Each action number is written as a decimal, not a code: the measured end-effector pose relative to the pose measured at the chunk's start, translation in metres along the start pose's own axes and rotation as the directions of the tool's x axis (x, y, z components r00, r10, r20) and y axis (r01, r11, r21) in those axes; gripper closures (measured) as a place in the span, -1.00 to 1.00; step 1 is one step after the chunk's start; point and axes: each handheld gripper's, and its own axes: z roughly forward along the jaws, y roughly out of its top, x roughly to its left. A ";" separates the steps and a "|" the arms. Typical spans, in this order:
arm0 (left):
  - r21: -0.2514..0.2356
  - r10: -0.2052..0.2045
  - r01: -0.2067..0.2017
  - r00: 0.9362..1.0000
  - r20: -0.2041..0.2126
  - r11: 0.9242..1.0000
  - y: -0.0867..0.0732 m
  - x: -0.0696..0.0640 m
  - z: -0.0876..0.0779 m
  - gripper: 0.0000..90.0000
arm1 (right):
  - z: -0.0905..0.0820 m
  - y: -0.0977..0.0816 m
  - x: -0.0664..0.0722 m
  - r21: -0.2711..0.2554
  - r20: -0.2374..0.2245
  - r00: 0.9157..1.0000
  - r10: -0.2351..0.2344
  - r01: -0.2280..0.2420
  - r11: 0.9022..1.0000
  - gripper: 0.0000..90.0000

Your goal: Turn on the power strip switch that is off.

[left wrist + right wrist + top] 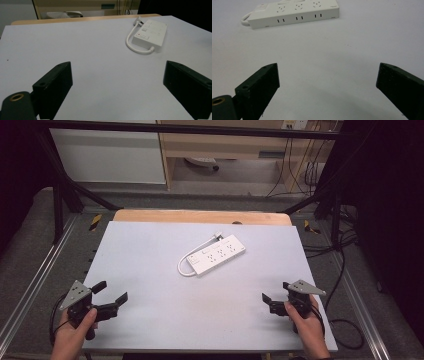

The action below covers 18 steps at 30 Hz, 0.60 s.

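Observation:
A white power strip (217,254) (150,33) (294,12) lies at the middle of the pale table top (165,300), its short white cable (183,263) looped beside it with the plug (218,237) at its far end. My left gripper (110,291) (117,87) rests near the front left corner, held in a hand, jaws wide apart with nothing between them. At the front right, my right gripper (275,291) (328,90) stands open and empty too. Both point toward the strip from a distance.
A wooden board edge (200,216) runs along the table's far side. Black frame bars (65,185) stand at both back corners. Cables (345,265) trail over the floor at the right. A wooden cabinet (225,145) stands behind.

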 end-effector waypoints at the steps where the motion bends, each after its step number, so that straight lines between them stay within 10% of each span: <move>1: -0.001 -0.001 0.001 1.000 -0.001 1.000 0.000 0.000 0.000 -0.80 | 0.000 0.000 0.000 0.001 0.002 1.000 -0.001 0.001 1.000 -0.89; 18: 0.026 0.011 -0.012 1.000 0.009 1.000 -0.001 -0.003 0.004 -0.82 | 0.000 0.005 0.001 0.003 0.010 0.999 0.047 -0.047 0.999 -0.92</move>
